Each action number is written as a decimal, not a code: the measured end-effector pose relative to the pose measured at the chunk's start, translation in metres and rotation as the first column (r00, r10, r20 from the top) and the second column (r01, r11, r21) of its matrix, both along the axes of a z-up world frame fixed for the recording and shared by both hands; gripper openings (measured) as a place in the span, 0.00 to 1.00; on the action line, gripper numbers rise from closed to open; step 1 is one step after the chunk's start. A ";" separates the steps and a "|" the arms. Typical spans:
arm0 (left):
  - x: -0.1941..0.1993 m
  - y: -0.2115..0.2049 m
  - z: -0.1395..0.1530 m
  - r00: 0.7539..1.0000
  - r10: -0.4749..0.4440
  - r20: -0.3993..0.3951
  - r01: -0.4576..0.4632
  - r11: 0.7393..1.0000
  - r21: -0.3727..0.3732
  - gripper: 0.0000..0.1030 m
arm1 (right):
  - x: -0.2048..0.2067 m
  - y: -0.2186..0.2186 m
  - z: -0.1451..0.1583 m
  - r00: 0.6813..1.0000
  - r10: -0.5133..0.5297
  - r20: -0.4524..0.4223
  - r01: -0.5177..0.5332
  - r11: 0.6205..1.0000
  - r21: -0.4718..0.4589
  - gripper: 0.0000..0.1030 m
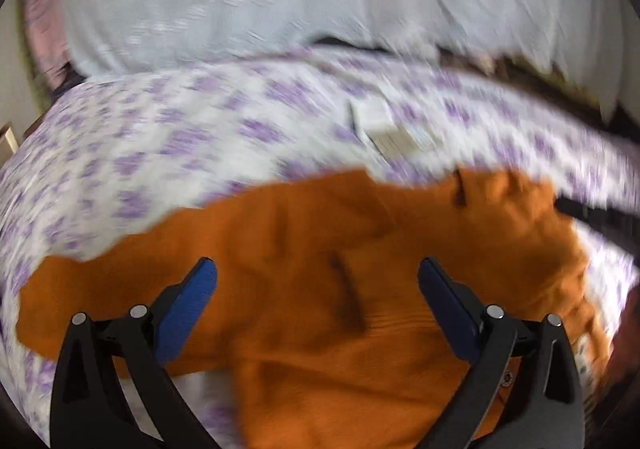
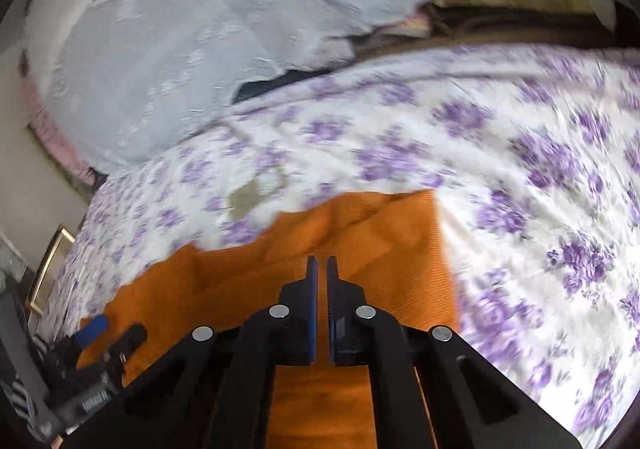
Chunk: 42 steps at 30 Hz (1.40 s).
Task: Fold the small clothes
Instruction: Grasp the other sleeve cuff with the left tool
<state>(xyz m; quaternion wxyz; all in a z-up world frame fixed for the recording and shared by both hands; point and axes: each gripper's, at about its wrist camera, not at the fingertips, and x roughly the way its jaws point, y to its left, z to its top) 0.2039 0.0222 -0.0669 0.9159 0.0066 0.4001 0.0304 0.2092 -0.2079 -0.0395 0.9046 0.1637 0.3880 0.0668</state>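
Note:
An orange ribbed garment point(image 1: 320, 289) lies spread and creased on a bed sheet with purple flowers point(image 1: 160, 137). My left gripper point(image 1: 317, 273) is open, its blue pads wide apart just above the middle of the garment, holding nothing. In the right wrist view the same orange garment point(image 2: 380, 249) lies under my right gripper point(image 2: 322, 269), whose blue pads are nearly together with a thin gap; no cloth shows between them. The left gripper point(image 2: 104, 329) also shows at the lower left of the right wrist view. Both views are motion blurred.
A pale blue-white blanket point(image 1: 240, 1) is heaped at the far side of the bed. A small white label or card point(image 1: 384, 125) lies on the sheet beyond the garment. A wall and a framed object point(image 2: 48, 269) are at the left.

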 end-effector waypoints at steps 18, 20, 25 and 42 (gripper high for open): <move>0.004 0.019 -0.023 0.990 -0.022 -0.142 0.009 0.996 -0.092 0.96 | -0.039 -0.036 -0.030 0.999 -0.003 -0.044 0.011 0.984 0.180 0.04; -0.014 0.036 -0.017 0.990 -0.002 -0.140 -0.017 0.991 -0.134 0.96 | -0.055 -0.037 -0.015 1.000 0.006 0.021 -0.009 0.990 0.141 0.17; -0.089 0.115 0.011 0.985 0.161 -0.061 -0.172 0.946 -0.276 0.96 | -0.089 -0.063 -0.009 0.996 -0.028 0.084 0.015 0.989 0.150 0.42; -0.128 0.289 -0.035 0.812 0.546 -0.209 -0.518 0.505 -0.691 0.34 | -0.086 -0.099 -0.046 0.994 -0.106 0.003 0.097 0.923 0.371 0.34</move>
